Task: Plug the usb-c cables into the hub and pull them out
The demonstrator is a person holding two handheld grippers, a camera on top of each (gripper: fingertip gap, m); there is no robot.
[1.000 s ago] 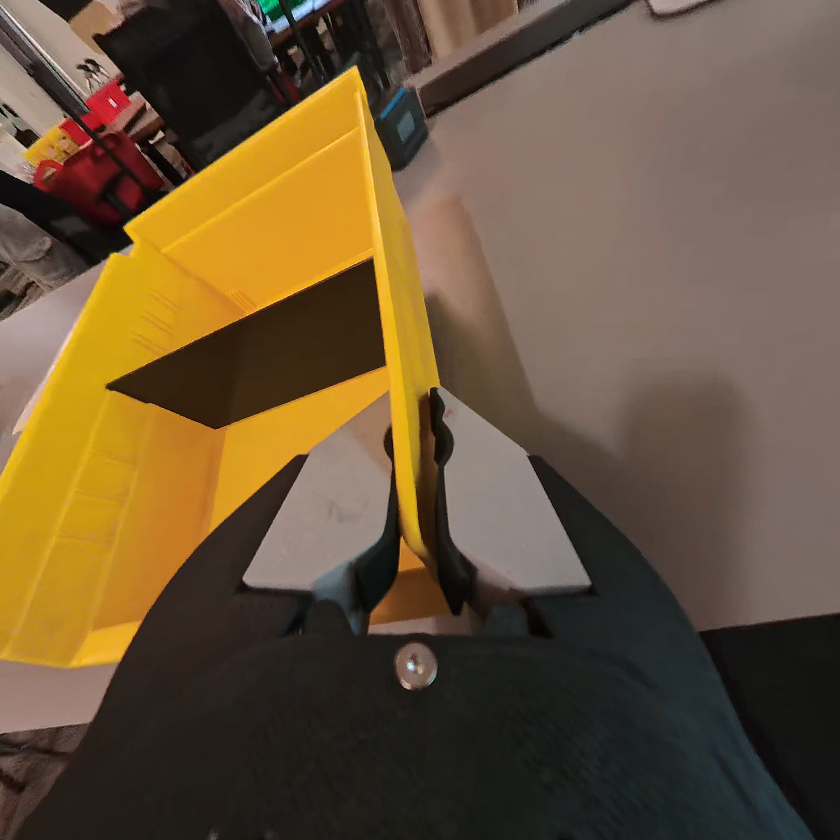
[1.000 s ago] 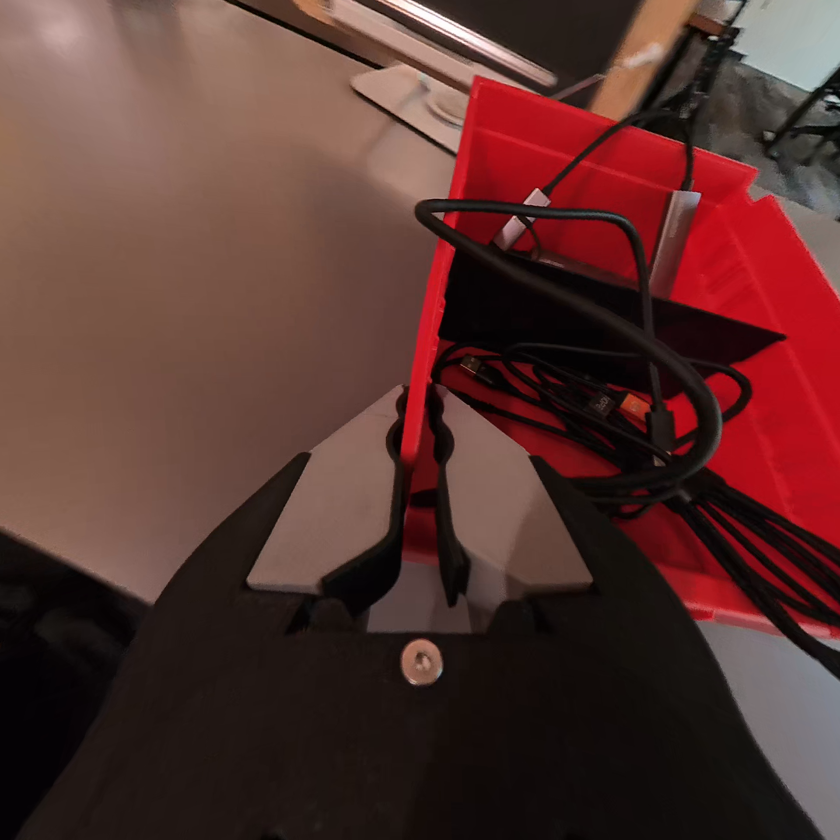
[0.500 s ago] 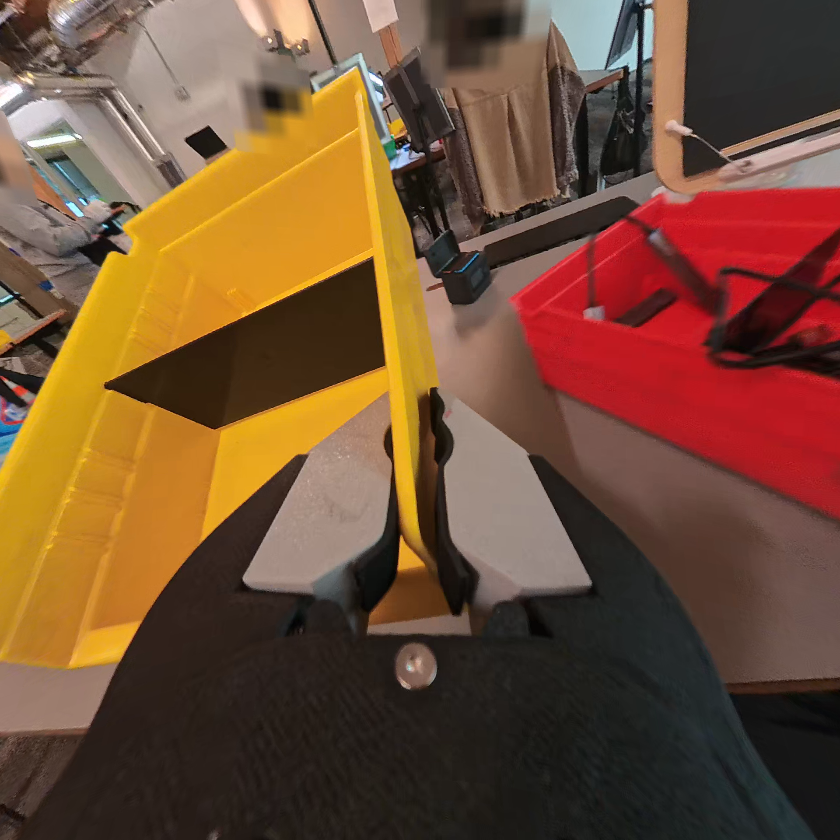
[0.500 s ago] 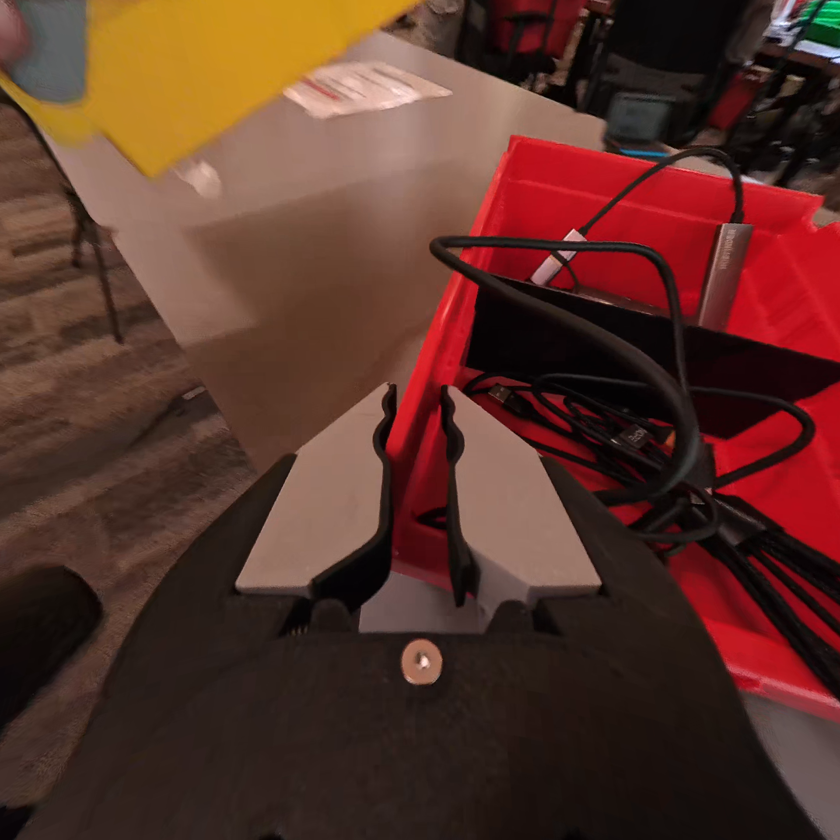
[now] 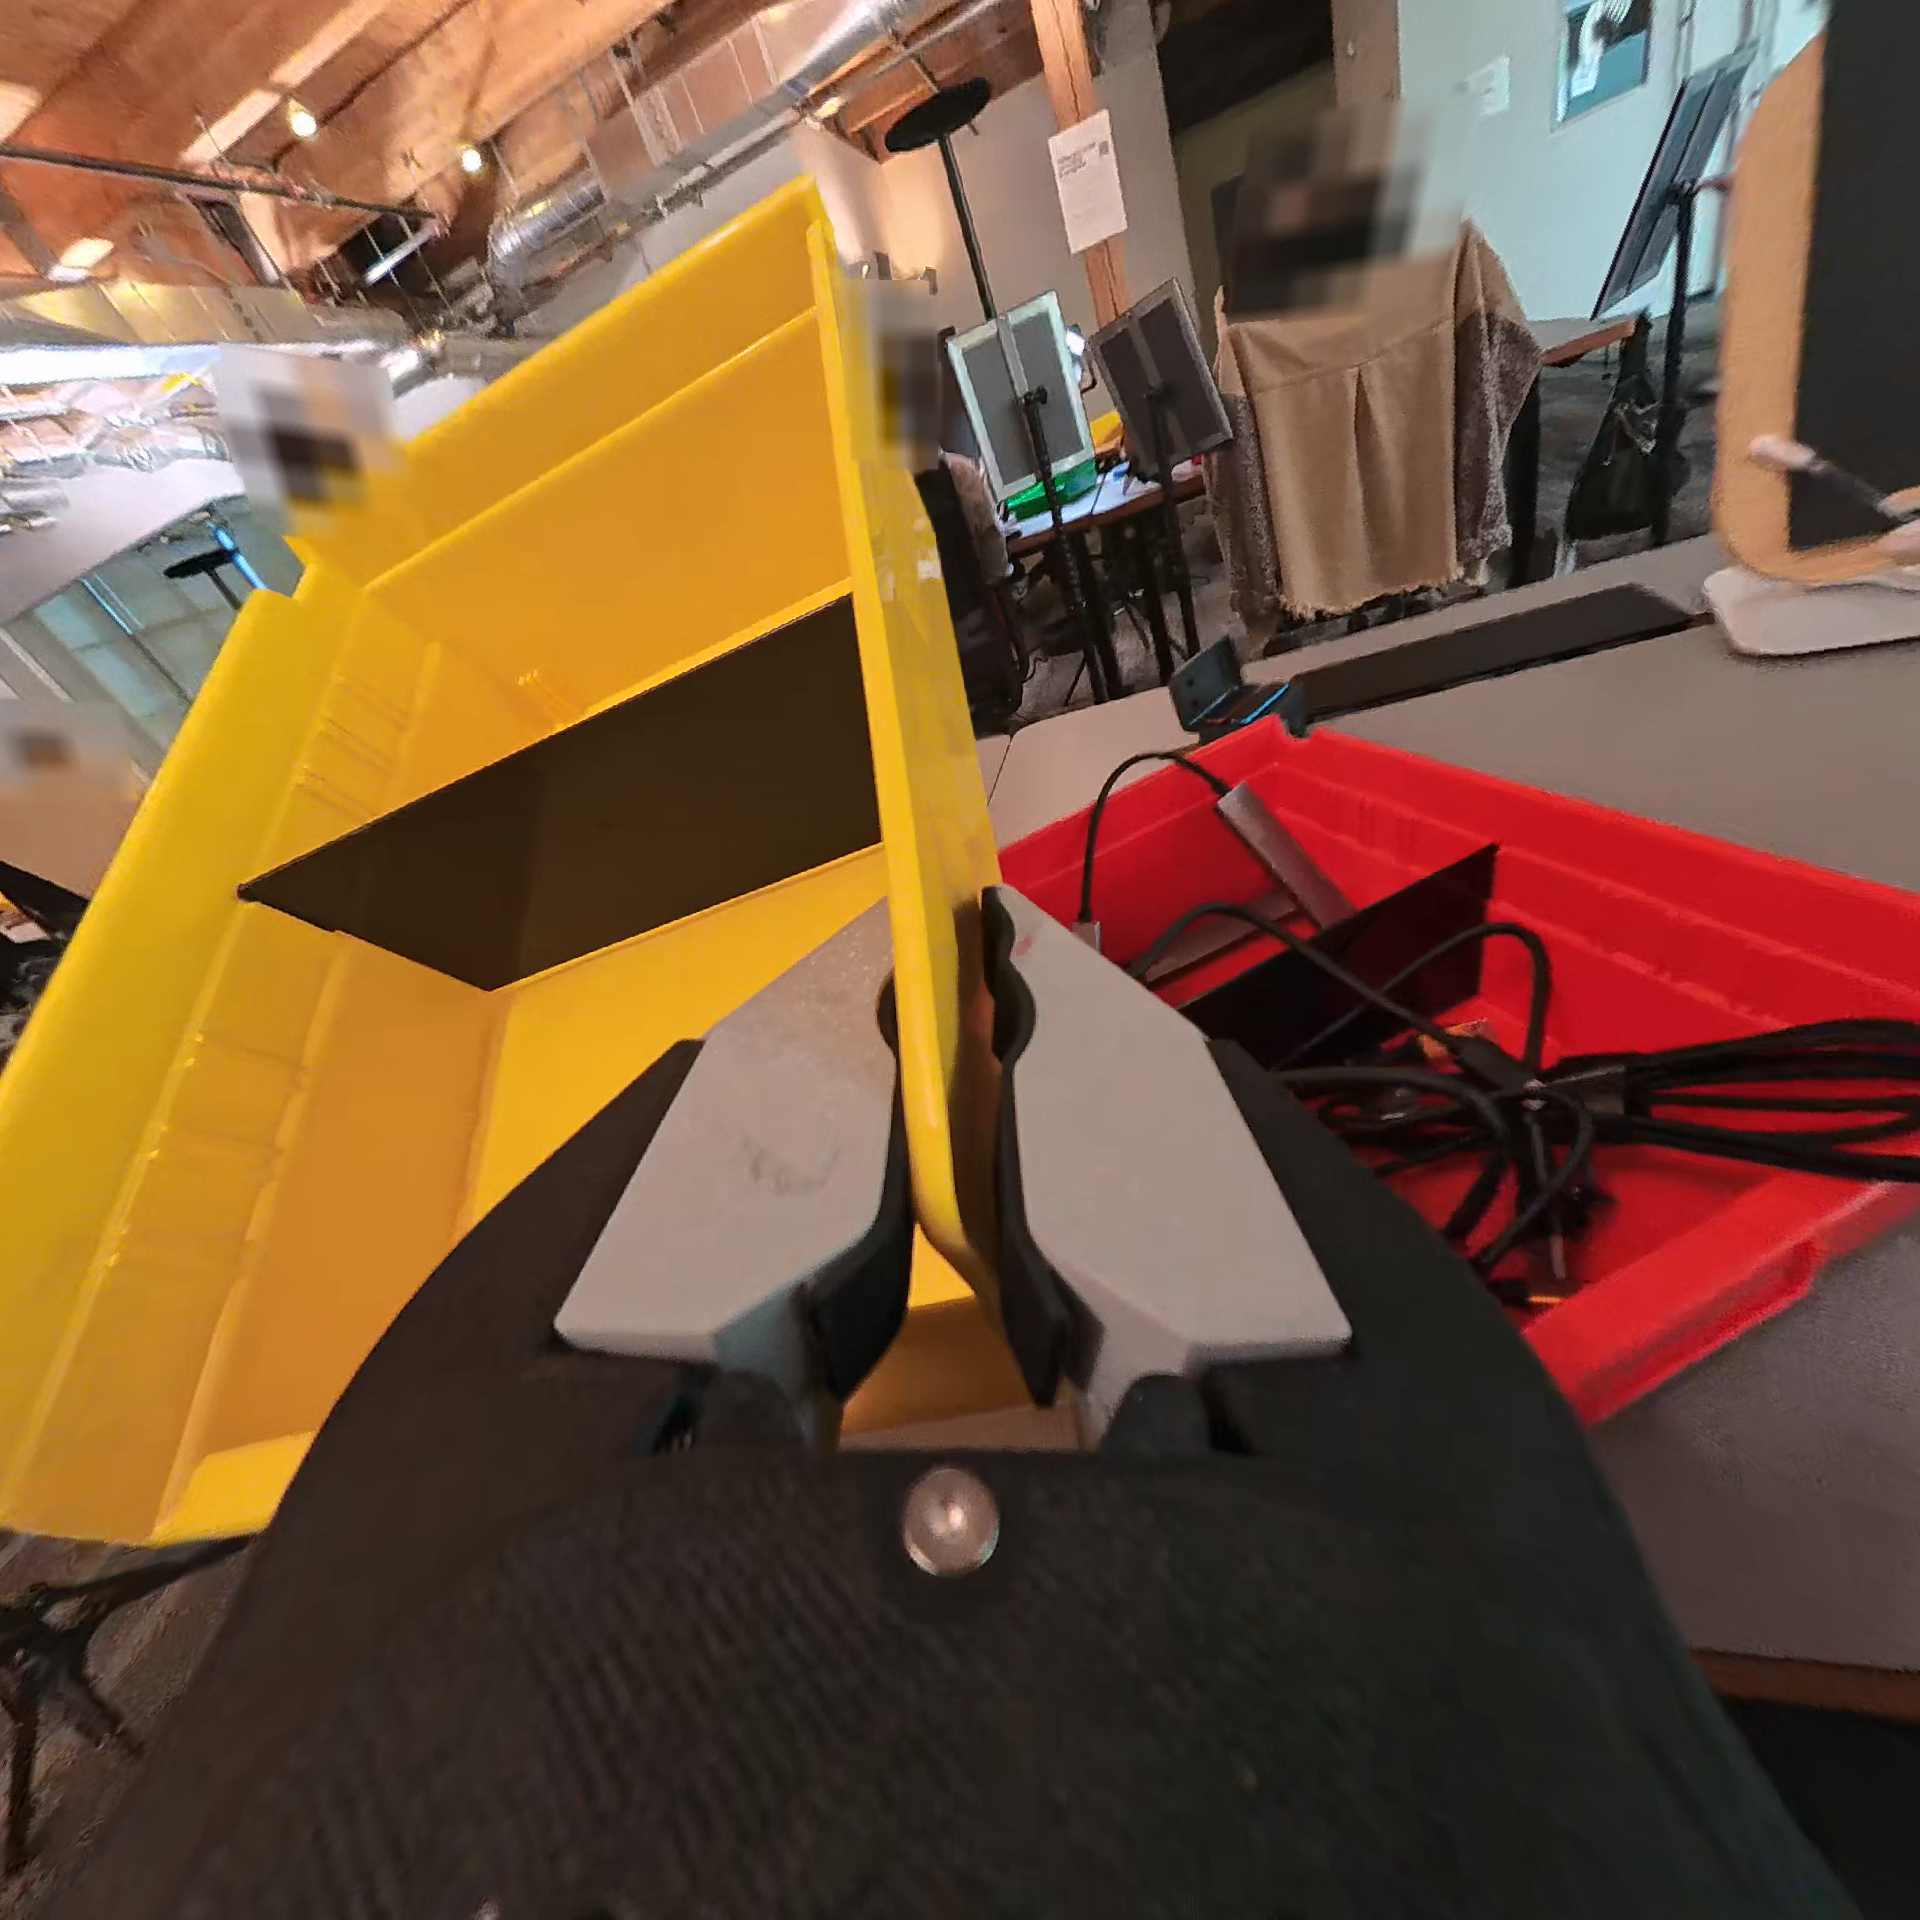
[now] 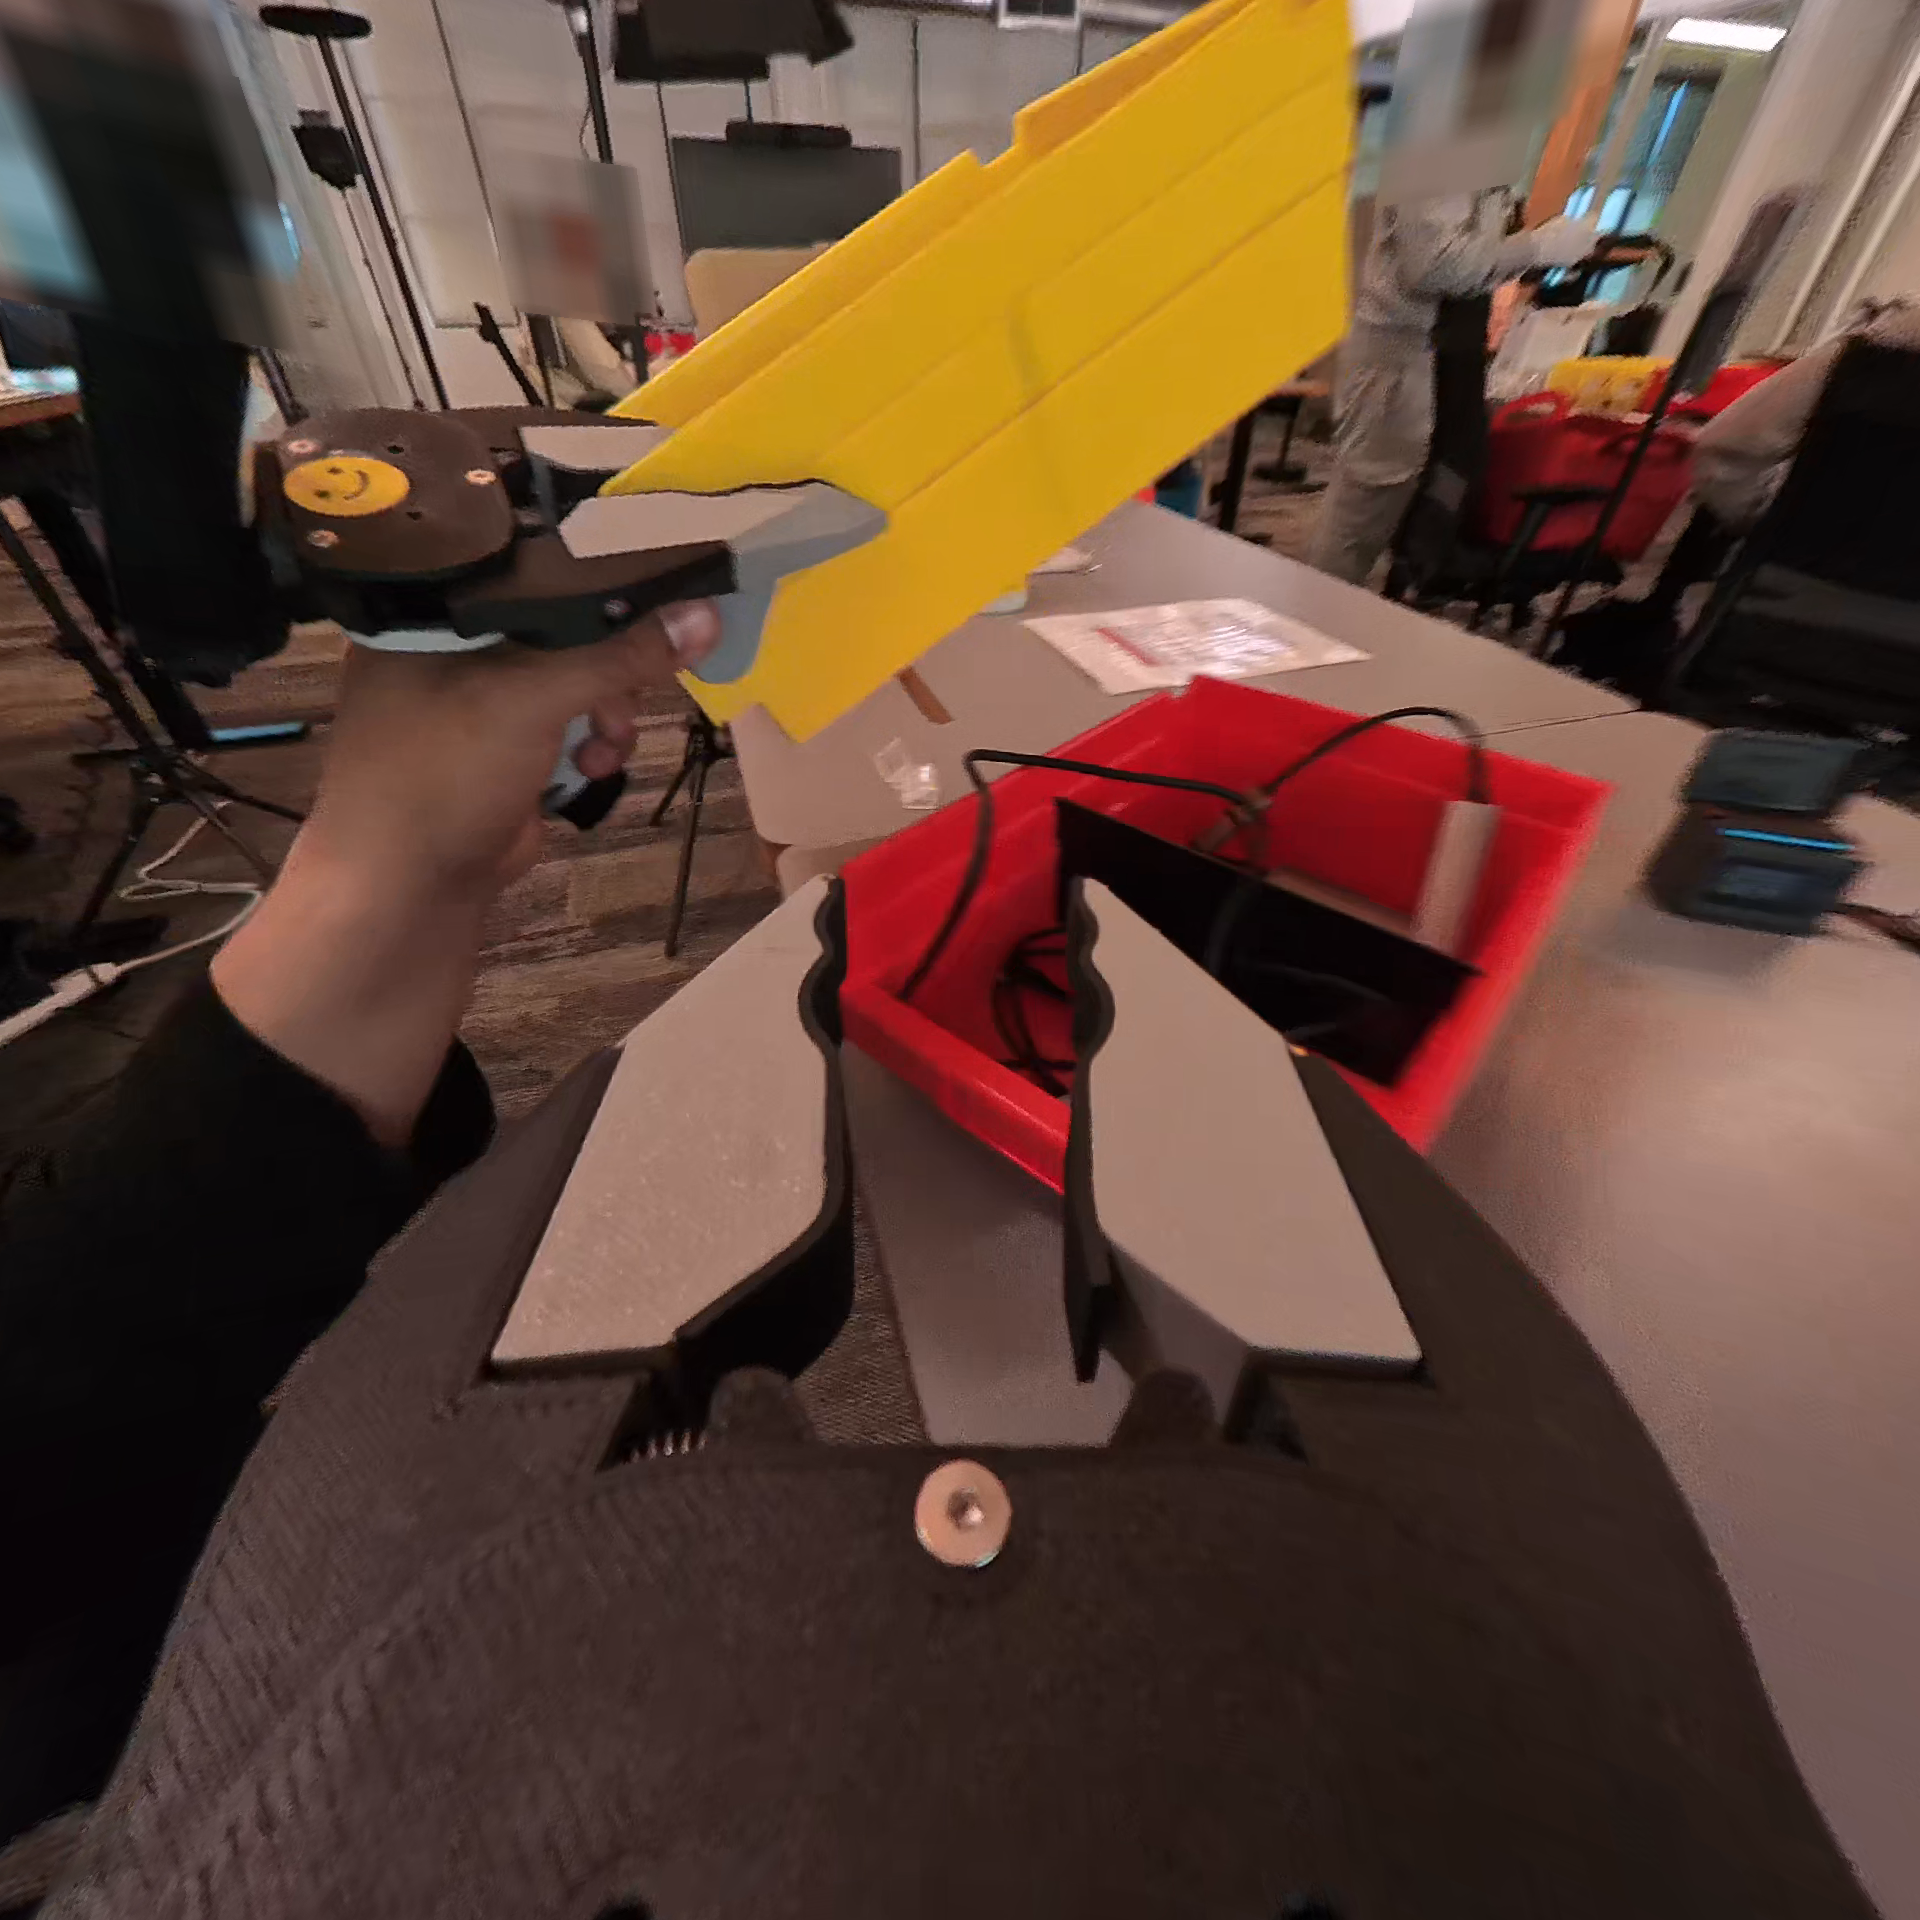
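My left gripper [image 5: 940, 935] is shut on the right side wall of an empty yellow bin [image 5: 623, 582] with a black divider. The right wrist view shows this gripper [image 6: 727, 488], in a person's hand, holding the yellow bin [image 6: 1039, 364] tilted in the air above the table. A red bin [image 5: 1662, 862] sits on the grey table and holds a tangle of black usb-c cables [image 5: 1558, 1101] and a grey hub [image 5: 1283, 857] leaning behind its black divider. My right gripper [image 6: 951, 904] is open and empty. The red bin's [image 6: 935, 1060] near corner shows between its fingers.
A small black device with a blue light [image 6: 1756, 831] sits on the table right of the red bin. Papers [image 6: 1184, 639] lie beyond it. A dark keyboard [image 5: 1486, 649] and a white monitor stand [image 5: 1808, 613] are at the table's far side. People and stands fill the background. Spacing between my two grippers at the tips: around 20 cm.
My right gripper has let go of the red bin's wall, opened and drawn back. My left gripper has lifted the yellow bin up off the table.
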